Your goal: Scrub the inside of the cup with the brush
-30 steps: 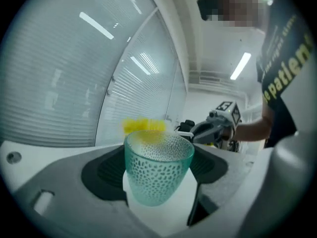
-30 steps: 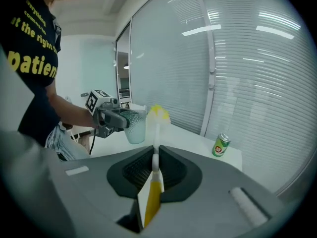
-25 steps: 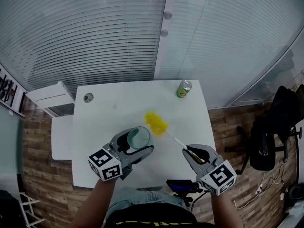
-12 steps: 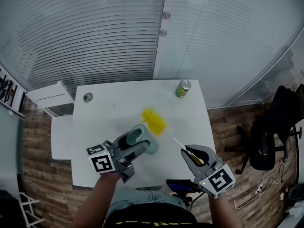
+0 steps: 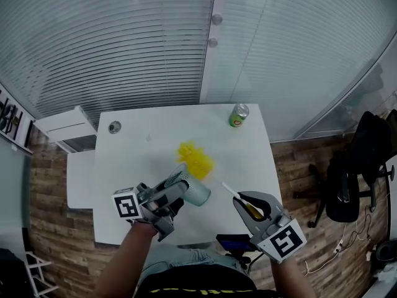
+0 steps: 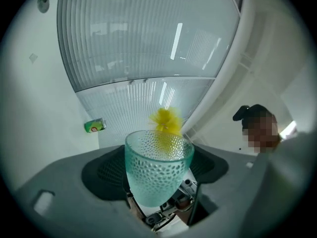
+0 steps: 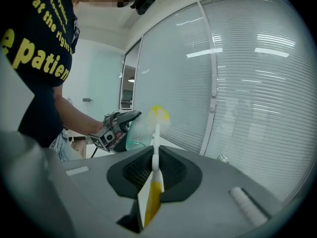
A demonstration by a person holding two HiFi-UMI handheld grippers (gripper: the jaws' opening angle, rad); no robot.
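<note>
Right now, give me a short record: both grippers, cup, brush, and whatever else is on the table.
left gripper: shut on cup
cup: dimpled glass, mouth facing brush
right gripper: shut on brush handle
brush: yellow bristles near cup rim, apparently not inside yet
table: white, green can near far edge
</note>
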